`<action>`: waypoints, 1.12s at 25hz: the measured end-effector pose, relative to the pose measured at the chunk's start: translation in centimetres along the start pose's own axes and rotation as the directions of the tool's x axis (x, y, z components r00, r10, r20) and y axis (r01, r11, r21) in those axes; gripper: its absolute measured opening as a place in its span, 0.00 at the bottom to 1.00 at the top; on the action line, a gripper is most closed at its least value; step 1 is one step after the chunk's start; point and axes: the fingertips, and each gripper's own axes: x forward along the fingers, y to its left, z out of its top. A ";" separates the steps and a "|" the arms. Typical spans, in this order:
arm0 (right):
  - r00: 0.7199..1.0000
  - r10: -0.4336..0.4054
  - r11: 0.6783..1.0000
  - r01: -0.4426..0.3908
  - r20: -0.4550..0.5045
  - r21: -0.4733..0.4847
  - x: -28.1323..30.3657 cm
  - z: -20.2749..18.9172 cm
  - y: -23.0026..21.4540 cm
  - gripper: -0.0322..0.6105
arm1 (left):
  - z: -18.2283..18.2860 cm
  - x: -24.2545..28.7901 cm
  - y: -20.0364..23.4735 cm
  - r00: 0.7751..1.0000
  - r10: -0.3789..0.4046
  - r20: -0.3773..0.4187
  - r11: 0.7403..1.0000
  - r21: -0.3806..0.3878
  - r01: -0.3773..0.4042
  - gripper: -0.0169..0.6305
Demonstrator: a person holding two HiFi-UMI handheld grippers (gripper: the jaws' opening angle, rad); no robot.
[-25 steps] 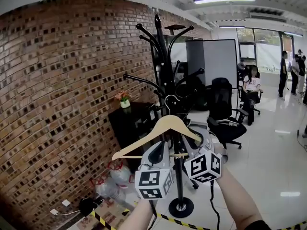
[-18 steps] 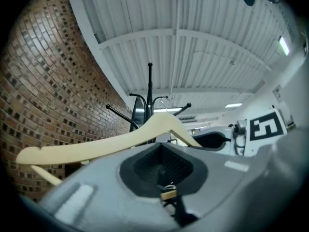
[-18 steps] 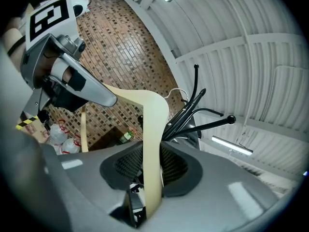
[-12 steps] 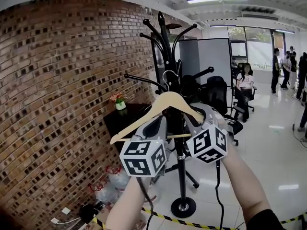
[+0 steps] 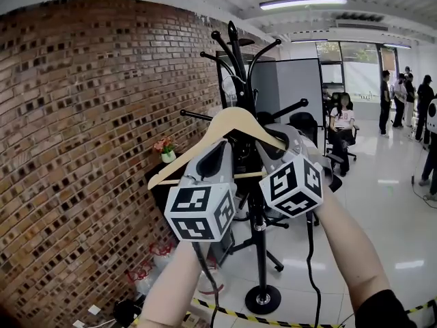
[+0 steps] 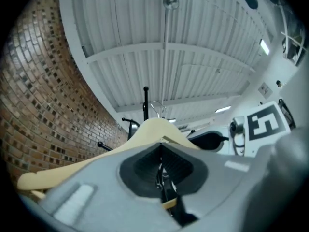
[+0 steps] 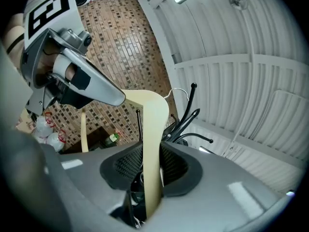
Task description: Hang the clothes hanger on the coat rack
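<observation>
A pale wooden clothes hanger with a wire hook is held up in front of the black coat rack. My left gripper is shut on the hanger's thin lower bar near the left arm. My right gripper is shut on its right arm. In the left gripper view the hanger arches just past the closed jaws, with the rack's top behind it. The right gripper view has the hanger's arm clamped upright between the ribbed pads, and the rack's curved pegs close beyond. The hook sits among the upper pegs; I cannot tell whether it touches one.
A brick wall runs along the left. A dark cabinet with a small potted plant stands behind the rack. Bags and striped floor tape lie below. Office chairs and several people are at the far right.
Both grippers have risen together with the hanger. Its hook has gone from the rack's middle pegs up to the upper pegs.
</observation>
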 end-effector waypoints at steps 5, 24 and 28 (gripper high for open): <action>1.000 -0.013 1.000 0.013 0.015 -0.014 1.5 2.3 -1.2 0.21 | 3.2 0.7 1.7 0.995 0.016 0.095 0.999 0.031 -0.019 0.03; 0.991 -0.129 0.990 0.131 0.034 -0.053 5.6 7.3 -7.5 0.21 | 8.5 4.7 4.9 0.977 -0.013 0.211 0.998 0.064 -0.001 0.03; 0.990 -0.141 0.990 0.141 0.012 -0.014 6.3 6.8 -8.5 0.21 | 8.8 5.8 4.9 0.975 -0.012 0.224 0.996 0.091 -0.009 0.03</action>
